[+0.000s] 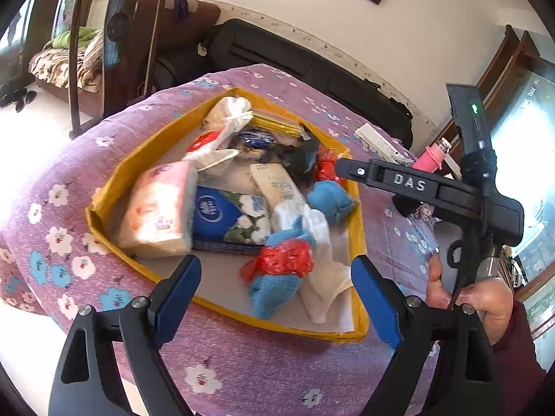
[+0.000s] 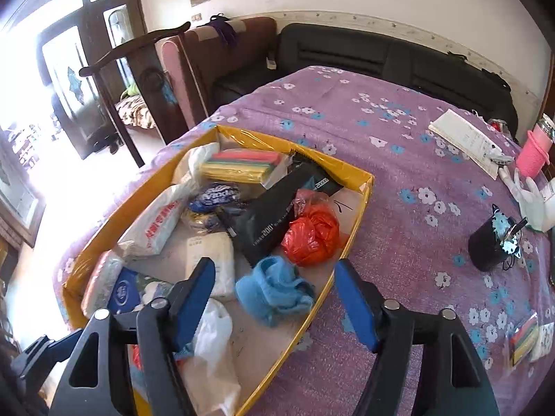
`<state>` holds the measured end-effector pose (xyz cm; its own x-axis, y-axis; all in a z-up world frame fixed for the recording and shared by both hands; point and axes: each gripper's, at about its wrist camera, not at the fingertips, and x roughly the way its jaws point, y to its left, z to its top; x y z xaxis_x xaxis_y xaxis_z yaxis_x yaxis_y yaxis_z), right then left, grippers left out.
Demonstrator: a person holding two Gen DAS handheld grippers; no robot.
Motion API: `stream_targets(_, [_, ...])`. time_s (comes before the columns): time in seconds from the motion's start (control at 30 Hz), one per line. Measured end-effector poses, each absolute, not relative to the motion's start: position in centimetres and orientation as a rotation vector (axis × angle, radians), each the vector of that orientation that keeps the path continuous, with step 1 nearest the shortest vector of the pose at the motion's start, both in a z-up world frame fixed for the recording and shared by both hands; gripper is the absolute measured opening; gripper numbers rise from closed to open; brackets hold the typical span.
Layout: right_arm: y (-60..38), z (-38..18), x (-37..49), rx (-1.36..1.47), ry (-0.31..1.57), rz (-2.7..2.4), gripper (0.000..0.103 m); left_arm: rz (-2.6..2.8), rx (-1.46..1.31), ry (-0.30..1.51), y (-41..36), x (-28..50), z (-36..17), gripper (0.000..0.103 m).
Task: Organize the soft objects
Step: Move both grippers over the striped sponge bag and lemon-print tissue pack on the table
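A yellow-walled box (image 1: 114, 180) on the purple flowered tablecloth holds soft goods: a pink tissue pack (image 1: 156, 208), a blue tissue pack (image 1: 215, 211), a white cloth (image 1: 322, 260) and a bundle of blue cloth and red plastic (image 1: 284, 260). My left gripper (image 1: 277, 298) hovers open over the box's near side, above that bundle and holding nothing. In the right wrist view my right gripper (image 2: 275, 301) is open over the box (image 2: 360, 208). A blue cloth (image 2: 274, 291) lies loose below and between its pads, next to a red plastic bag (image 2: 312, 235).
On the cloth to the right of the box are a black cup (image 2: 492, 246), a pink cup (image 2: 532, 154), a white glove (image 2: 530, 197), a paper (image 2: 464, 142) and a small coloured pack (image 2: 527, 339). Beyond the table stand a wooden chair (image 1: 114, 34) and a black sofa (image 2: 381, 59).
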<state>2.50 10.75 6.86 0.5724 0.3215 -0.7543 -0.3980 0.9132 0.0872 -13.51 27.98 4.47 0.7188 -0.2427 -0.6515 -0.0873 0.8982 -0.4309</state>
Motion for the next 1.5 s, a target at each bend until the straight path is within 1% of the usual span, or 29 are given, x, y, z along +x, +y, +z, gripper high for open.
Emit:
stream_targets(0.1, [9.2, 7.0, 2.3, -0.069, 0.855, 0.403, 0.077, -0.085, -0.460, 0.767, 28.3, -13.5, 4.4, 0.088])
stream_targets(0.17, [7.5, 7.2, 2.0, -0.045, 0.850, 0.375, 0.082, -0.082, -0.453, 0.768, 28.1, -13.5, 4.4, 0.088])
stream_targets(0.2, [6.5, 7.2, 1.9, -0.025, 0.851, 0.354, 0.082, -0.088, -0.451, 0.771, 27.9, -13.4, 4.4, 0.088])
stream_targets(0.43, [-1.2, 6.8, 1.0, 0.100, 0.853, 0.283, 0.083, -0.113, -0.383, 0.783, 25.2, -13.1, 4.9, 0.088])
stream_targets(0.7, [-8.2, 5.5, -0.9, 0.148, 0.838, 0.200, 0.082, -0.108, -0.150, 0.780, 18.3, -12.4, 6.5, 0.088])
stream_targets(1.17, [-19.5, 3.9, -3.2, 0.298, 0.811, 0.089, 0.083, -0.187, 0.102, 0.848, 6.2, -8.9, 5.4, 0.088])
stream_targets(1.5, [-25.0, 2.9, -3.6, 0.363, 0.809, 0.013, 0.083, -0.209, 0.178, 0.891, 2.2, -6.7, 3.8, 0.088])
